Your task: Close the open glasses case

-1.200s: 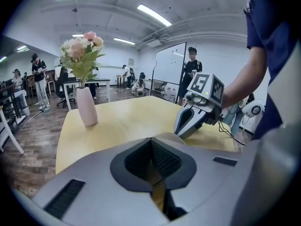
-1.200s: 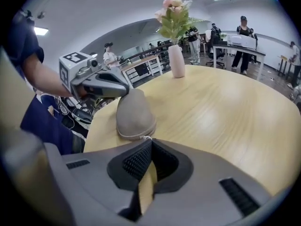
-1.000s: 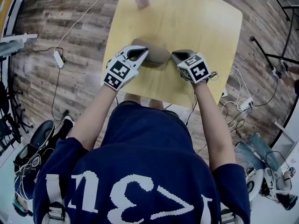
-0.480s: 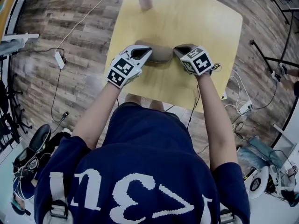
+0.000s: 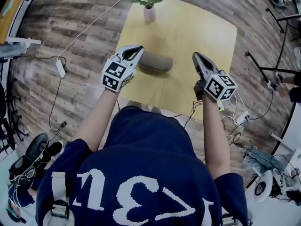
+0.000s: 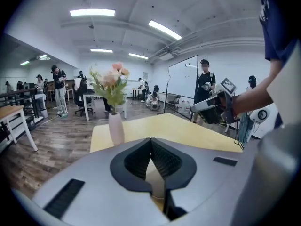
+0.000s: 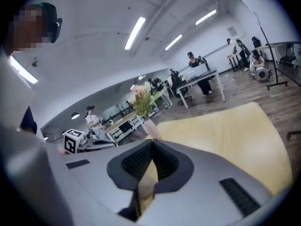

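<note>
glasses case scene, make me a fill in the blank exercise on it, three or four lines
1. The glasses case lies on the yellow table with its lid ____.
2. The right gripper is held ____ from the case than the left gripper.
3. The vase at the table's far edge holds ____.
4. Both grippers' jaws are ____, nothing between them.
Missing words: closed; farther; flowers; shut

Taupe glasses case (image 5: pixel 155 61); pale yellow table (image 5: pixel 197 36)
</note>
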